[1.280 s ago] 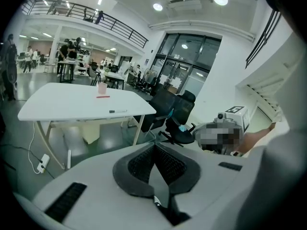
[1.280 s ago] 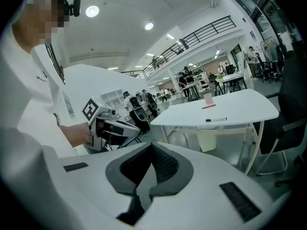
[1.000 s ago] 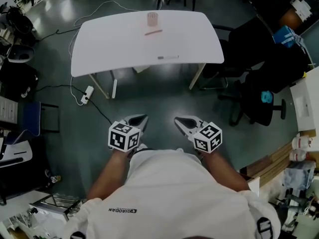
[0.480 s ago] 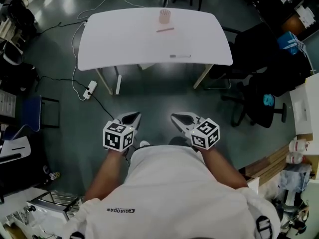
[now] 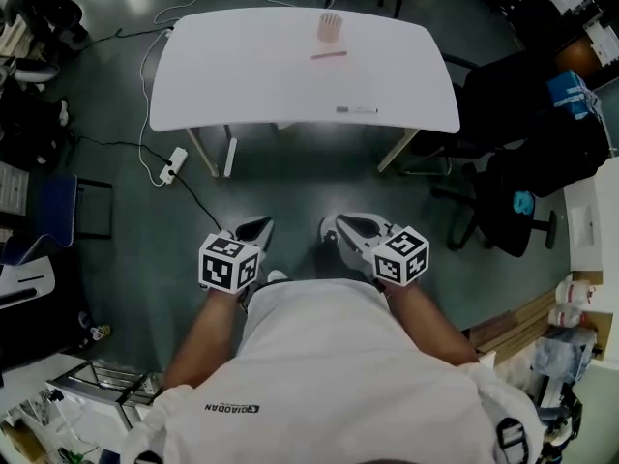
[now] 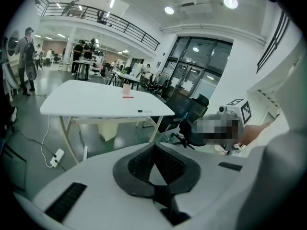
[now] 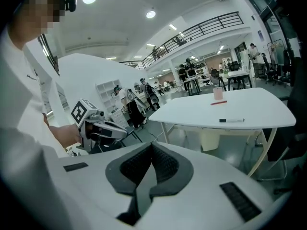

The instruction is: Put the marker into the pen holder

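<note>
A pink pen holder (image 5: 329, 27) stands at the far side of the white table (image 5: 242, 75). Just in front of it lies a red marker (image 5: 329, 55). A black-capped white marker (image 5: 356, 111) lies near the table's front edge. Both grippers hover over the floor well short of the table, close to my body. My left gripper (image 5: 259, 228) is shut and holds nothing. My right gripper (image 5: 334, 228) is likewise shut and holds nothing. The left gripper view shows the holder (image 6: 126, 89) and the black-capped marker (image 6: 144, 111). The right gripper view shows the same holder (image 7: 218, 93) and marker (image 7: 231, 120).
A power strip (image 5: 172, 165) and its cable lie on the floor left of the table legs. Black office chairs (image 5: 503, 201) stand to the right of the table. Shelves and clutter line the left and right edges of the room. People stand in the background.
The table has grown slightly and drifted right in the head view as I step toward it. Both grippers stay shut in front of my body; the right one has edged left.
</note>
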`<state>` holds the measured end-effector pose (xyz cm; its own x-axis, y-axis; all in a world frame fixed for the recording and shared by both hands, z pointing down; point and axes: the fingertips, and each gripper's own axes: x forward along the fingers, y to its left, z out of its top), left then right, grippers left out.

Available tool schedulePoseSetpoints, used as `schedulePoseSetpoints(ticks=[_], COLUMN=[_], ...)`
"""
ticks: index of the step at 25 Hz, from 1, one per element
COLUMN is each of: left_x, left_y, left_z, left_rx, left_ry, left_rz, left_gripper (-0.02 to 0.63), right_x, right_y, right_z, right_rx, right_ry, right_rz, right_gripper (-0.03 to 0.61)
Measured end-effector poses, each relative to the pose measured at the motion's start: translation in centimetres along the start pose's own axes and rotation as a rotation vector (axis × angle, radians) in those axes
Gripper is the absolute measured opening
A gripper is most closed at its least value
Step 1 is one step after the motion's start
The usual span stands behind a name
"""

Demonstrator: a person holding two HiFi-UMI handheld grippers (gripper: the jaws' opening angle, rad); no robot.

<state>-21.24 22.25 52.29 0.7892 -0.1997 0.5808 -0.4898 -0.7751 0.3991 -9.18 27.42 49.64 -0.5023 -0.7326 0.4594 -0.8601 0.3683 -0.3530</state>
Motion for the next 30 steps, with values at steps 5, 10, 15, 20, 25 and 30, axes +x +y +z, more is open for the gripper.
schedulePoseSetpoints(ticks=[5,10,15,20,25,30], left_x=[1.8,5.0,9.1,13.9,18.2,21.0], left_y=[0.5,0.6,1.4,1.1,1.7,2.2], left_z=[3.0,6.8,10.6,14.6,16.8,18.8], left_rx=[-0.003,0.013,0.030,0.051,0.051,0.028], left_ry=[-0.005,0.008,0.035,0.049,0.087,0.092], left_rz=[0.030,0.046,0.056,0.056,0.079,0.105], left_gripper=[0.026,0.026,0.026,0.026,0.026,0.026], right_x=[1.0,2.1,3.0,2.5,2.2,2.9], right_y=[-3.6,-7.9,-13.4,-19.3,-24.0,-28.0], right_z=[2.2,5.8,7.9,9.6,10.7,10.8], right_rx=[0.017,0.000,0.012,0.013,0.028,-0.001], right_ry=[-0.021,-0.048,-0.051,-0.049,-0.042,-0.014], right_rz=[0.015,0.055,0.060,0.056,0.056,0.050], right_gripper=[0.018,0.018,0.018,0.018,0.018,0.018])
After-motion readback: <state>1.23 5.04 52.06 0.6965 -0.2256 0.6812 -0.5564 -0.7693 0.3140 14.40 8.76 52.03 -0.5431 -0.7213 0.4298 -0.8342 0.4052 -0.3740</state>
